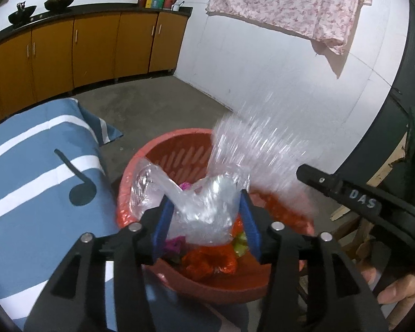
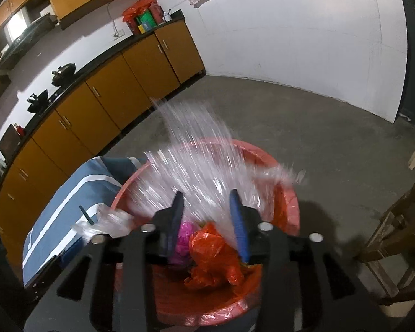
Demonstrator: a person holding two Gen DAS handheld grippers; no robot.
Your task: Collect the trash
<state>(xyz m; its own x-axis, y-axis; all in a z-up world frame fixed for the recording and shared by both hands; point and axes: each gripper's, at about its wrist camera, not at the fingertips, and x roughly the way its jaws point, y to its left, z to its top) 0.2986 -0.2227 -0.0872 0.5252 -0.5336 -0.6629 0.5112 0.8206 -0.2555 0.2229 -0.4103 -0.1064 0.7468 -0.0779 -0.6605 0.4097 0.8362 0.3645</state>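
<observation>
A red slotted trash basket (image 1: pixel 177 153) (image 2: pixel 289 193) with a red liner stands on the floor. Inside lie an orange-red plastic bag (image 1: pixel 207 262) (image 2: pixel 215 254) and a pink wrapper (image 2: pixel 184 238). A clear plastic sheet (image 1: pixel 207 207) (image 2: pixel 196 171) hangs over the basket, blurred by motion. My left gripper (image 1: pixel 206 213) is open with the clear plastic between its blue pads. My right gripper (image 2: pixel 206 210) is open above the basket with the plastic between its fingers. The right gripper's body (image 1: pixel 354 193) shows in the left wrist view.
A blue striped cushion (image 1: pixel 36 182) (image 2: pixel 69 202) lies left of the basket, touching it. Orange cabinets (image 1: pixel 91 47) (image 2: pixel 102 94) line the far wall with woks on the counter. A floral cloth (image 1: pixel 287 2) hangs on the white wall. A wooden chair (image 2: pixel 395 238) stands right.
</observation>
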